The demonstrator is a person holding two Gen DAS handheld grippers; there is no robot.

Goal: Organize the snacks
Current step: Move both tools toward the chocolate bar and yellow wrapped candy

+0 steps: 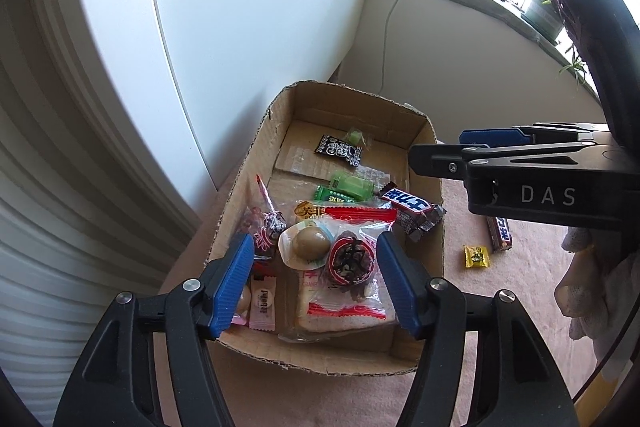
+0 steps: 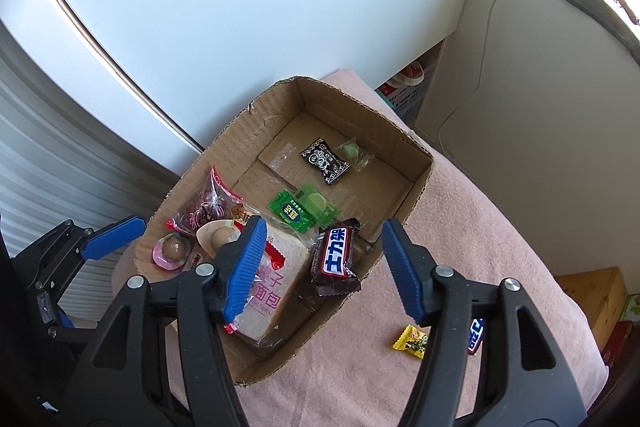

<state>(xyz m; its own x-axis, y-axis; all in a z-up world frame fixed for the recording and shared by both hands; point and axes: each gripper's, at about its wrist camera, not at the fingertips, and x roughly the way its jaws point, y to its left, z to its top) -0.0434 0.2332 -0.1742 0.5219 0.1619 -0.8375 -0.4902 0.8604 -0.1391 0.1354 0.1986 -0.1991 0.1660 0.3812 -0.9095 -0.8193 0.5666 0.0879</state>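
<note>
Both my grippers are hovering over the cardboard box [image 2: 416,147], jaws apart, nothing between the pads. The left gripper [image 1: 316,283] is hanging above the clear packet of dark candy [image 1: 352,263] and the egg pack [image 1: 306,245]; the right gripper [image 2: 320,263] is sitting over the chocolate bar [image 2: 334,259], which is lying tilted against the box wall at 5 o'clock, next to the bread slice pack [image 2: 272,291]. Two snacks are waiting outside on the pink cloth [image 2: 500,227]: a yellow candy [image 2: 410,341] and a second bar [image 2: 476,335], at 4 o'clock from the box. I'm judging everything here as light, with slick crinkly film that will be sliding under the pads. The bar looks stiff, so I'm planning a pinch across its middle. The yellow candy is small and flat, so I'm taking its body, not its edge. The bread is soft, so I'm going easy on squeeze.
</note>
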